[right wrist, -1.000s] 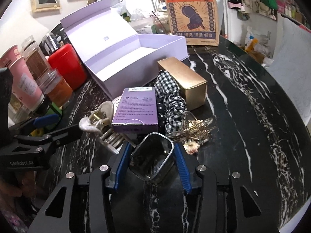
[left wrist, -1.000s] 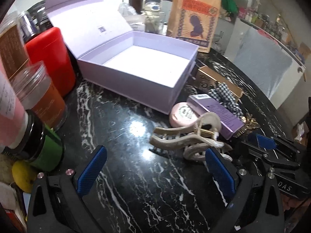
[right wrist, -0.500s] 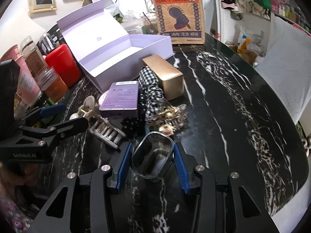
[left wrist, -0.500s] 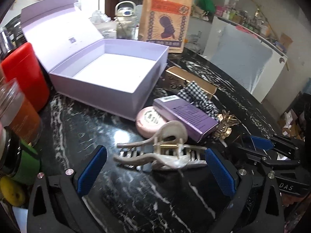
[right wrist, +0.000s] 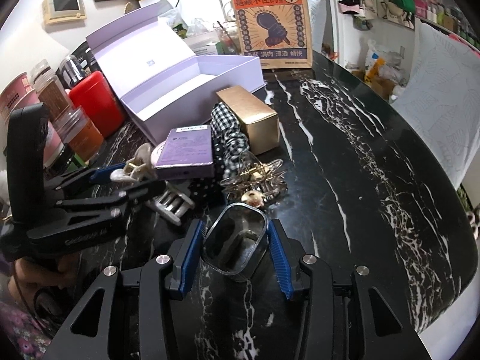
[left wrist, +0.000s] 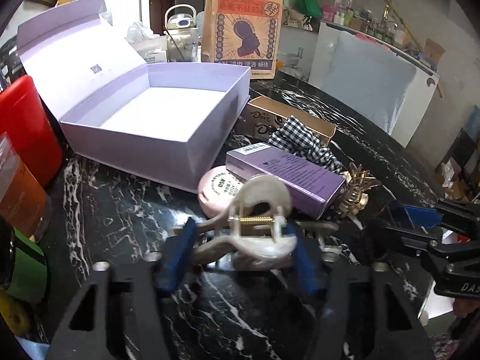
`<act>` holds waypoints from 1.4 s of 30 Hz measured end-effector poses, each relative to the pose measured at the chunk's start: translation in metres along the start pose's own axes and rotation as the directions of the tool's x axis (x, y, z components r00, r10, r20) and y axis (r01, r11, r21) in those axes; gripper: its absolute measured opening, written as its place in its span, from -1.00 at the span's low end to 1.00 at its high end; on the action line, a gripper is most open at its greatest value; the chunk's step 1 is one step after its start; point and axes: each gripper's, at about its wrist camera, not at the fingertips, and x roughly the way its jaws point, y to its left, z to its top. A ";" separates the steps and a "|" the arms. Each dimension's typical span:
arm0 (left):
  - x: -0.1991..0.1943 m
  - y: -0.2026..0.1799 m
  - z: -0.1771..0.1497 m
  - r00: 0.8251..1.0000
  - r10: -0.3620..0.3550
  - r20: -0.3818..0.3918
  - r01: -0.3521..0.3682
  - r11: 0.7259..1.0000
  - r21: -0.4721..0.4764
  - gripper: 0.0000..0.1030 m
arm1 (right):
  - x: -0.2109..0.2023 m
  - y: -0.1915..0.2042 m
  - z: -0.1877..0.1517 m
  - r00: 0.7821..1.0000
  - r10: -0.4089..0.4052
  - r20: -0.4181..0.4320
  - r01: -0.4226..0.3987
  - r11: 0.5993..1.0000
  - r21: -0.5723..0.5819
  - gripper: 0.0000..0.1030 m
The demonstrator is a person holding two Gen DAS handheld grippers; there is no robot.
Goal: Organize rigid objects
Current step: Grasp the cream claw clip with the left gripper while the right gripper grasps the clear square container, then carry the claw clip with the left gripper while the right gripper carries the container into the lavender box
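Note:
A beige hair claw clip (left wrist: 258,234) lies on the black marble table (left wrist: 126,210), just in front of a pink compact (left wrist: 219,189) and a small purple box (left wrist: 285,177). My left gripper (left wrist: 243,240) has its jaws closing on that clip, and both blue pads touch its sides; in the right wrist view the left gripper (right wrist: 129,177) shows with the clip (right wrist: 138,165) between its fingers. My right gripper (right wrist: 235,246) is shut on a dark see-through container (right wrist: 237,240) held over the table. The open lilac box (left wrist: 144,147) stands empty behind.
A gold box (right wrist: 255,117), a checked scrunchie (right wrist: 228,132) and a gold wire clip (right wrist: 255,177) lie by the purple box. A red canister (left wrist: 24,126) and jars crowd the left. A paper bag (left wrist: 243,30) stands behind. The table's right half (right wrist: 360,165) is bare.
The left gripper's wide-open jaws have come in around the beige clip as it moved forward and down to it. The right gripper drew back a little, still holding the dark container.

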 end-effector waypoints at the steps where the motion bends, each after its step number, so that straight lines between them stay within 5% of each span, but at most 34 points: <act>1: -0.001 0.000 -0.001 1.000 0.006 0.004 -0.006 1.000 0.009 0.03 | 0.001 0.000 0.000 1.000 0.002 -0.004 -0.002 1.000 0.002 -0.13; 7: -0.008 -0.002 -0.002 0.999 0.031 0.037 -0.033 0.999 0.043 -0.11 | 0.011 -0.005 -0.004 0.999 0.011 -0.049 -0.009 0.999 0.037 -0.02; 17: -0.017 -0.004 -0.001 0.995 0.079 0.068 -0.084 0.994 0.068 -0.25 | 0.013 -0.008 -0.007 0.999 0.017 -0.030 -0.015 0.998 0.066 -0.11; 42: -0.045 0.015 -0.007 0.993 0.100 0.067 -0.092 0.989 -0.112 -0.30 | -0.021 0.007 -0.006 0.998 0.057 0.032 -0.056 0.998 -0.030 -0.27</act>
